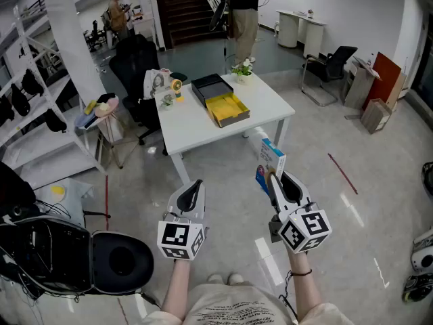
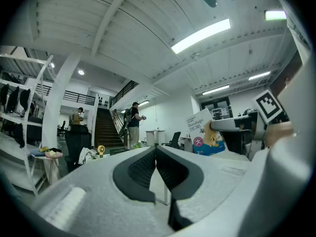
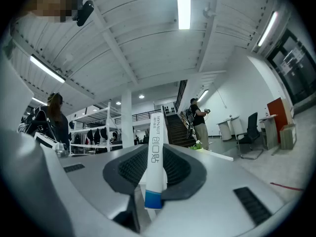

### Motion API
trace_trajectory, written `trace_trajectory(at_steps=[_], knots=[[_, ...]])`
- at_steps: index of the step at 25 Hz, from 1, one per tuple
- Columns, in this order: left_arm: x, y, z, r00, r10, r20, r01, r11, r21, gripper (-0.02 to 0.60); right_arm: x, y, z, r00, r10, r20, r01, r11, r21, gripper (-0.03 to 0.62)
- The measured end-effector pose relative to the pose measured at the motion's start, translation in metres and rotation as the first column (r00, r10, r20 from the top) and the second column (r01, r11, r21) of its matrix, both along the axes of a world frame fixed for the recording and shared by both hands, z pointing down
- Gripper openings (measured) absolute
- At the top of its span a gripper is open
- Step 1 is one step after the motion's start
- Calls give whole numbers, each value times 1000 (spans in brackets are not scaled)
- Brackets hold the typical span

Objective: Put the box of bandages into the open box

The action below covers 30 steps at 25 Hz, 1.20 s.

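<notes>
The box of bandages [image 1: 272,160], white and blue, stands upright in my right gripper [image 1: 277,177], whose jaws are shut on its narrow sides; the right gripper view shows its thin edge [image 3: 155,147] pinched between the dark pads. The open box [image 1: 230,109], yellow inside, lies on the white table [image 1: 196,127] ahead, with its black lid [image 1: 211,87] just behind it. My left gripper [image 1: 195,184] hovers over the floor to the left, shut and holding nothing; its pads [image 2: 148,164] meet. The left gripper view also catches the bandage box [image 2: 205,135] off to its right.
On the table stand a small plant [image 1: 242,70] and a yellow tape holder [image 1: 176,87]. A black office chair [image 1: 135,63] and a cluttered stool [image 1: 101,108] sit left of it. A round black seat [image 1: 122,259] is at my near left. Two people stand by the stairs [image 1: 186,5].
</notes>
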State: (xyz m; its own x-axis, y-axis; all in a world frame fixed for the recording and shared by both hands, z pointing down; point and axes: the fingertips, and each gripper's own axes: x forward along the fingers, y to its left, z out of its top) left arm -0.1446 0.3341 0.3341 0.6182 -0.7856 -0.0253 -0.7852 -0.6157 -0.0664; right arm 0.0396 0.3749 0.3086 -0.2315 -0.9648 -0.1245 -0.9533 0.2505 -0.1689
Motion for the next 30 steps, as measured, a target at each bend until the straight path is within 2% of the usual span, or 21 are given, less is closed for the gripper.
trace_trajectory(at_steps=[18, 30], knots=[[19, -23, 17, 1000, -2, -12, 2, 1000, -26, 22, 22, -25, 13, 999, 1, 42, -1, 1000, 1, 91], [34, -88, 30, 1000, -4, -17, 3, 999, -51, 21, 39, -90, 28, 997, -7, 77, 9, 1000, -19, 91]])
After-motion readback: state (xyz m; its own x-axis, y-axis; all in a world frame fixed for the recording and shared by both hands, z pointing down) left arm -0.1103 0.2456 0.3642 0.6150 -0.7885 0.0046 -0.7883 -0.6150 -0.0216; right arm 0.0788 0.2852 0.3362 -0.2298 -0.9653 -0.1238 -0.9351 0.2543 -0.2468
